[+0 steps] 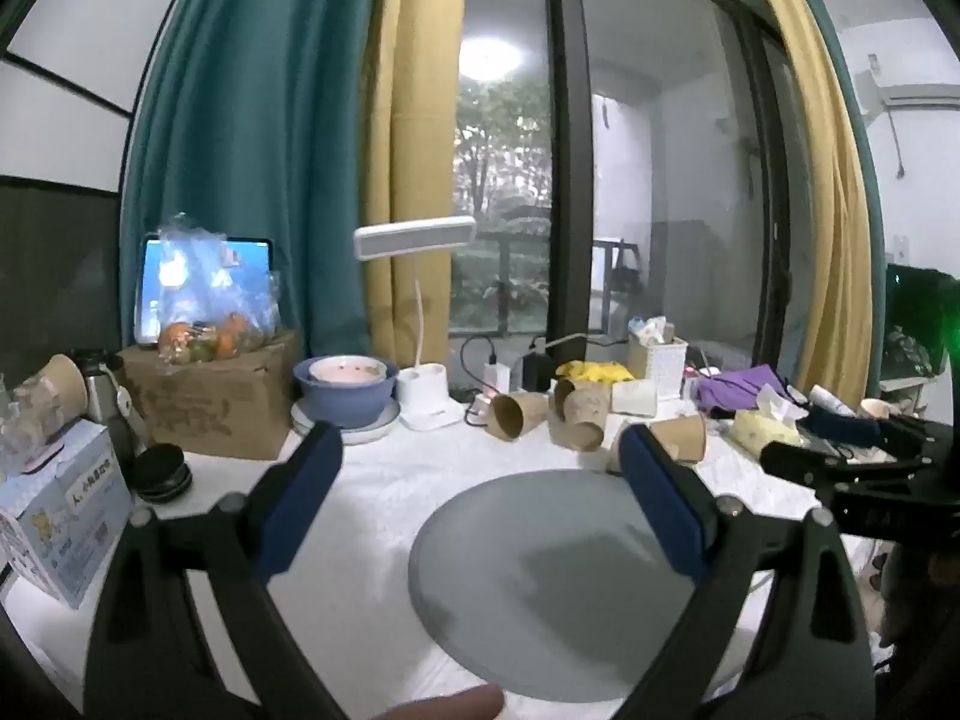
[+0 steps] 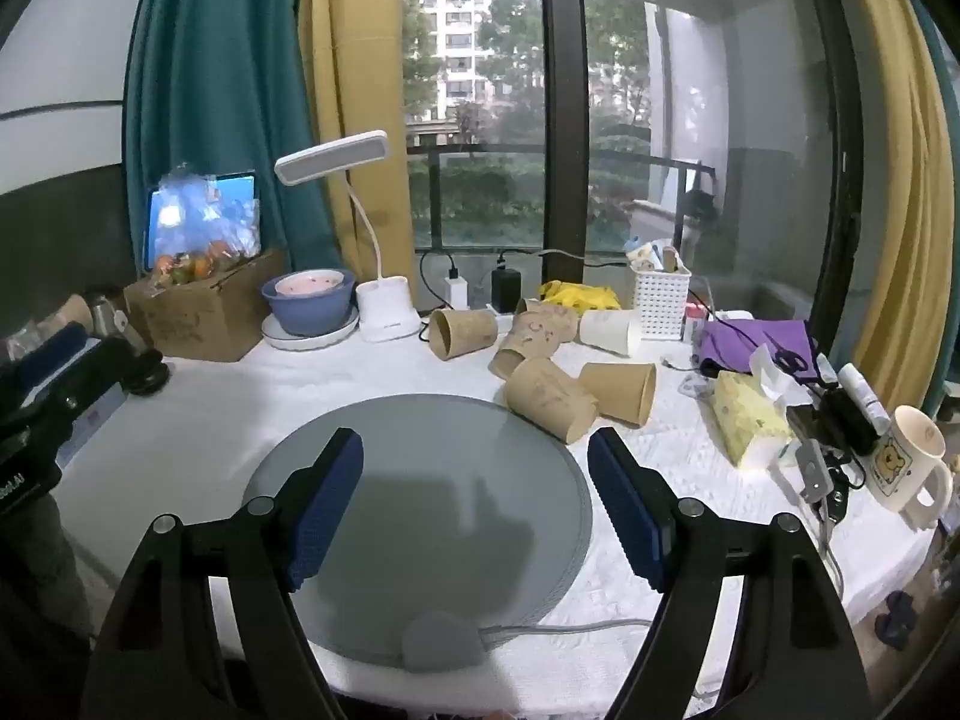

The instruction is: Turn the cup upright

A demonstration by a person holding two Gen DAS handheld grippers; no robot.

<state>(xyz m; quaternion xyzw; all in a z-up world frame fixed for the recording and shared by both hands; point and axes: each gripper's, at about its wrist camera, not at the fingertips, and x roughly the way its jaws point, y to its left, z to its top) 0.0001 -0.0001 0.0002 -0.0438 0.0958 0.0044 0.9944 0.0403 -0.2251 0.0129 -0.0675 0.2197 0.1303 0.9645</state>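
I see both tongs spread wide with nothing between the blue ribbed pads: left tongs (image 1: 480, 468) and right tongs (image 2: 477, 462) each hover over the round grey mat (image 2: 420, 456), which lies flat on the white, quilted-looking cloth of the worktop (image 2: 240, 378). The cups sit in a cluster just beyond the mat's far right edge, all brown kraft paper, tapered cylinders, most on their sides. The nearest cup (image 2: 549, 399) lies with its long axis roughly horizontal, open mouth toward me and to the right, base pointing away to the left; its rim touches or overlaps the mat edge, I cannot tell which. Beside it a second brown cup (image 2: 621, 391) lies on its side, mouth to the right. A third (image 2: 462, 331) lies farther back with its mouth turned left. A white paper cup (image 2: 612, 331) also lies on its side near a white perforated basket (image 2: 663, 300). A yellow tissue pack (image 2: 750, 414) sits right of the cluster.
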